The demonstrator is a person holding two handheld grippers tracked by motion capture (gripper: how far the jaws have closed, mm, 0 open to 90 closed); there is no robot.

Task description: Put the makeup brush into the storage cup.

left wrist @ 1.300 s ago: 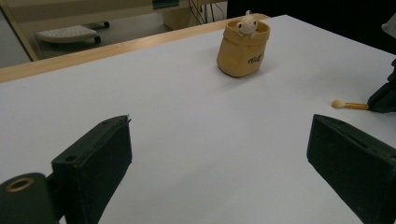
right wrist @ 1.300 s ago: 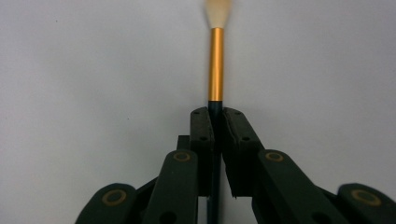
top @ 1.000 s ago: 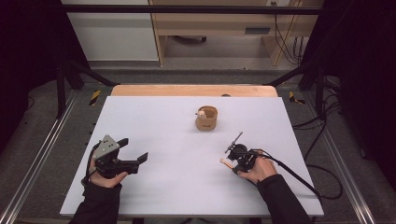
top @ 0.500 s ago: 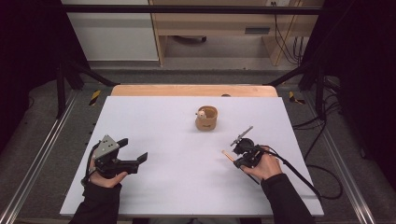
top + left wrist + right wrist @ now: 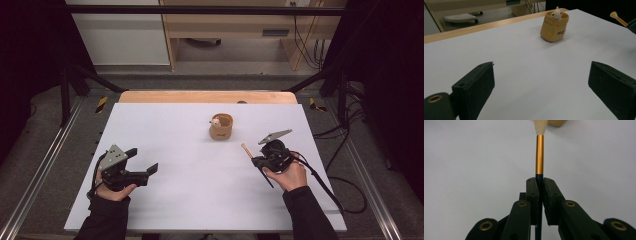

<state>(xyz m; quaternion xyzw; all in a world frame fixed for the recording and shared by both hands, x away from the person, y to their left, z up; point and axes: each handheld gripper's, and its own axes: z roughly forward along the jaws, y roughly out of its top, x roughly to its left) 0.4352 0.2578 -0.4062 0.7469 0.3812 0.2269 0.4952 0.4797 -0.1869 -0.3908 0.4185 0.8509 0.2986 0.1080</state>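
Note:
A small tan pot (image 5: 220, 126) with a little white figure at its rim stands at the middle back of the white table (image 5: 200, 200); it is also ahead in the left gripper view as the pot (image 5: 554, 27). My right gripper (image 5: 257, 161) is shut on the dark handle of a brush (image 5: 246, 150), just right of and nearer than the pot. In the right gripper view the brush (image 5: 539, 152) points straight ahead, gold ferrule and pale bristles toward the pot, held by the gripper (image 5: 539, 181). My left gripper (image 5: 143, 160) rests at front left, open and holding nothing, its jaws wide apart (image 5: 541, 77).
A wooden strip (image 5: 207, 96) runs along the table's far edge. Cables (image 5: 335, 192) trail off the right side. Metal frame rails (image 5: 45, 165) flank the table, and a cabinet stands beyond it.
My right gripper has carried the brush forward and a little right, closer to the pot. The left gripper has stayed put.

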